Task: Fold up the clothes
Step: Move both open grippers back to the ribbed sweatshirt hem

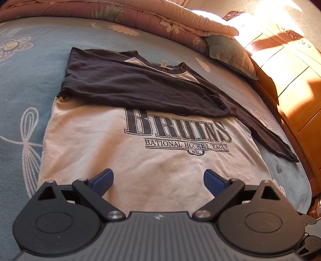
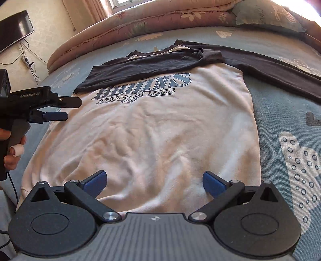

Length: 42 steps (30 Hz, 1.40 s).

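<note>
A white long-sleeved shirt (image 1: 160, 160) with dark sleeves and a "BRUINS" print lies flat, front up, on the blue bed sheet (image 1: 20, 96). One dark sleeve (image 1: 130, 88) is folded across the chest just above the print. The other sleeve (image 1: 266, 136) stretches out sideways over the sheet. My left gripper (image 1: 158, 178) hovers open over the shirt's lower half with nothing between its fingers. In the right wrist view my right gripper (image 2: 154, 178) is open above the shirt (image 2: 160, 130) near its hem. The left gripper (image 2: 70, 109), held by a hand (image 2: 12, 158), is over the shirt's left edge.
A rolled floral quilt (image 1: 140, 18) and a pillow (image 1: 230, 54) lie at the head of the bed. A wooden headboard (image 1: 297, 84) runs along the right side. A wall screen (image 2: 16, 28) and a power strip with cables (image 2: 27, 60) are at the far left.
</note>
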Tool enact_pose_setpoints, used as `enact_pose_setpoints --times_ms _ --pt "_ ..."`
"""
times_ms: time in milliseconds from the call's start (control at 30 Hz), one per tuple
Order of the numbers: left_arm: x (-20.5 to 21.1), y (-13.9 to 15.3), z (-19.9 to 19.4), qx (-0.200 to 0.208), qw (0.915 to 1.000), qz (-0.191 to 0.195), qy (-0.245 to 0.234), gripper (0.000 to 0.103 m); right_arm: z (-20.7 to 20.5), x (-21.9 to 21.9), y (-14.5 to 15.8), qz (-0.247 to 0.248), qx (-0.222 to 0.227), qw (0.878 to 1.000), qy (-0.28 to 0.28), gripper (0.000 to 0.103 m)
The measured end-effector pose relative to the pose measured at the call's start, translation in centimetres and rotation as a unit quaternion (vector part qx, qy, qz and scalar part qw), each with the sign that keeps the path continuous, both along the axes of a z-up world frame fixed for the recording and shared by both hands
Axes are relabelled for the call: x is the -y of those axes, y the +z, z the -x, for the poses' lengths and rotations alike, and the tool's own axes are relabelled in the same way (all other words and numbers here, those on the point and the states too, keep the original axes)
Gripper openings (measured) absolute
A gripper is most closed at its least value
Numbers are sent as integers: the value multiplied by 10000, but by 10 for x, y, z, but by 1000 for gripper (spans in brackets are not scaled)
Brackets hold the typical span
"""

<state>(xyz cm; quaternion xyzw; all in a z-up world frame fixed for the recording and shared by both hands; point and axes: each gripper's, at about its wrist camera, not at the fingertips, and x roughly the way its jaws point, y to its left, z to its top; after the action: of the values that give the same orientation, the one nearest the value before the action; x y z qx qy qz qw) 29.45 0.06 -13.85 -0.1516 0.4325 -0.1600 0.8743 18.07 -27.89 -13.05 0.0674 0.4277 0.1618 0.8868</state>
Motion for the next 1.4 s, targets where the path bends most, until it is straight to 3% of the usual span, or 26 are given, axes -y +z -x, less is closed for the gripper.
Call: enact_pose_setpoints --times_ms 67,133,233,267,367,433,500,600,733,833,933,1033,1100,1233,1400 --pt "12 -2 7 74 9999 42 -103 99 0 2 0 -18 -6 10000 14 103" --pt "24 -4 13 -60 9977 326 -599 101 -1 5 -1 -135 17 9999 -27 103" --pt "35 3 22 -47 9946 109 -1031 101 -2 9 -2 -278 49 9996 -83 103" --pt "30 7 22 -49 9942 222 -1053 101 -2 9 -2 -287 50 9995 -89 103" --pt "2 23 17 212 9964 419 -699 101 0 6 -2 -220 88 9997 -47 103" --pt "-17 29 10 332 9988 275 -233 101 0 5 -3 -178 123 9998 -44 103" --pt "-31 26 -4 252 9996 111 116 101 1 4 -3 -179 155 9997 -103 103" --pt "-51 7 -23 -82 9989 214 420 101 0 3 -4 -164 183 9995 -193 103" --pt "-74 3 -25 -93 9952 409 883 101 0 2 -4 -93 170 9997 -123 103" --pt "-69 17 -16 41 9958 486 779 101 0 4 -4 -167 167 9996 -166 103" --pt "-51 22 -7 130 9978 566 315 101 1 3 -4 -165 189 9995 -194 103" --pt "-39 5 -5 -212 9985 415 277 101 2 2 -5 -109 221 9996 -163 103" --pt "-39 -2 -2 -173 9984 451 284 101 3 3 -5 -134 230 9995 -173 103" --pt "-40 9 7 -437 9978 380 307 101 3 8 -5 -314 229 9989 -248 103" --pt "-26 13 41 -453 9984 335 -79 101 4 11 -3 -466 121 9982 -349 103"
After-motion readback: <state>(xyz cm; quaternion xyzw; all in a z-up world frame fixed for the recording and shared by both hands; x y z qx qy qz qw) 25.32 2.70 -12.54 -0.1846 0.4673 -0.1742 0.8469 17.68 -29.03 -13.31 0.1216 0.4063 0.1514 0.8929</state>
